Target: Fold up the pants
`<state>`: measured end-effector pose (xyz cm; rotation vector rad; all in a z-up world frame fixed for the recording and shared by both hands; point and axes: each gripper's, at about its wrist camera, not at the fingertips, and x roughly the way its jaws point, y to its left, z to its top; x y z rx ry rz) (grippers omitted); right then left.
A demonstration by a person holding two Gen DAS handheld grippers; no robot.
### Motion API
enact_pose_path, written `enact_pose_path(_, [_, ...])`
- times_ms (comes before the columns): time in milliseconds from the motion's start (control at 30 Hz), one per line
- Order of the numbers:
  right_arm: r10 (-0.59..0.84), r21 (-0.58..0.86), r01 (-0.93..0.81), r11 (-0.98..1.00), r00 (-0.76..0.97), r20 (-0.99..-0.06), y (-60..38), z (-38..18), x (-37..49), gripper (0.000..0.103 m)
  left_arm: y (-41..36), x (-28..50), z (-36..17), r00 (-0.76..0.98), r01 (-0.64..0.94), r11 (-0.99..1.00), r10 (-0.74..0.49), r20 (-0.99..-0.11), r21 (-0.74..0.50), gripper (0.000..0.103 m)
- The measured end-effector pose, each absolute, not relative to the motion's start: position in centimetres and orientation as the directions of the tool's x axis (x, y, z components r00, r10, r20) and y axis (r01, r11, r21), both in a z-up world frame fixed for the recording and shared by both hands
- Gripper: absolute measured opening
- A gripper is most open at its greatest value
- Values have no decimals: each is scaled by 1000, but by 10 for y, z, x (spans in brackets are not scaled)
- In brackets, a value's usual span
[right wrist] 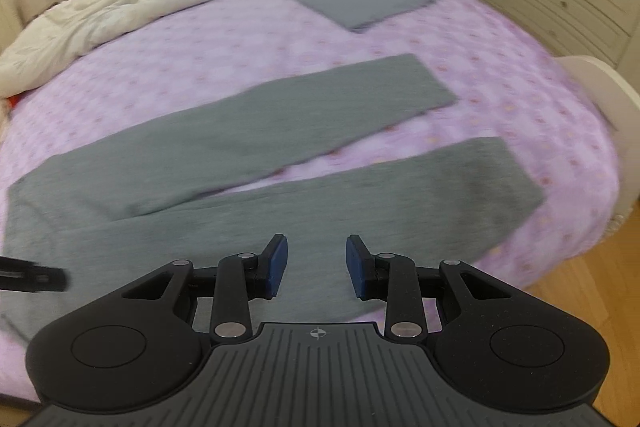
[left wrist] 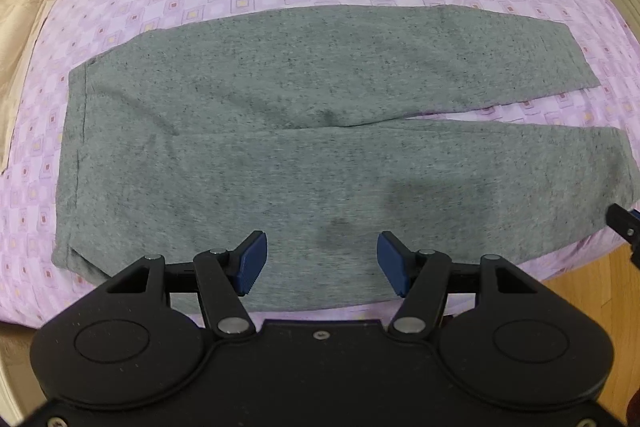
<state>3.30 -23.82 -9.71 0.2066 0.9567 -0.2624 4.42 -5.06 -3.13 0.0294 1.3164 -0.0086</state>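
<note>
Pants (left wrist: pixel 280 155) lie flat, legs apart, ready for folding; left gripper (left wrist: pixel 322 263) and right gripper (right wrist: pixel 317 265) hover wide-fingered, empty, above near leg.

Right wrist view motion-blurred, bedspread (right wrist: pixel 240 67) pattern smeared, pants (left wrist: pixel 624 163) cuff apparently cut off at frame edge
</note>
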Motion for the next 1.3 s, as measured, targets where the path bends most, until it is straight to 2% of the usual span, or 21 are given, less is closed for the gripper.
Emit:
enact_pose_path(167, [-189, -12, 335, 942, 503, -844, -313, -115, 33, 32, -91, 44, -33, 239, -16, 999, 42, -970, 40, 65])
enact_pose_path(333, [-209, -19, 382, 924, 463, -861, -393, -134, 37, 32, -132, 43, -40, 220, -53, 998, 56, -974, 46, 65])
enact_pose_path(500, [-131, 78, 376, 923, 500, -856, -453, -150, 58, 32, -165, 41, -46, 198, -77, 995, 76, -977, 62, 65])
enact_pose_path(667, [-34, 151, 285, 947, 554, -832, -481, -165, 87, 32, -183, 40, -44, 197, -124, 988, 112, -974, 88, 65])
enact_pose_path(1100, [158, 319, 261, 911, 494, -855, -511, -213, 126, 32, -190, 43, -44, 173, -222, 966, 172, -970, 132, 65])
enact_pose_path(1133, [167, 327, 262, 908, 491, -855, -511, -213, 127, 30, -191, 43, -44, 171, -221, 966, 173, -970, 134, 65])
enact_pose_path(1167, [181, 340, 250, 907, 497, -849, -511, -211, 126, 19, -192, 43, -44, 170, -219, 966, 173, -970, 134, 65])
enact_pose_path(1200, [189, 342, 233, 910, 501, -844, -509, -209, 125, 4, -193, 44, -45, 170, -216, 967, 172, -970, 134, 65])
enact_pose_path(1300, [172, 299, 180, 937, 507, -845, -493, -186, 115, 4, -196, 47, -47, 168, -203, 971, 160, -973, 125, 65])
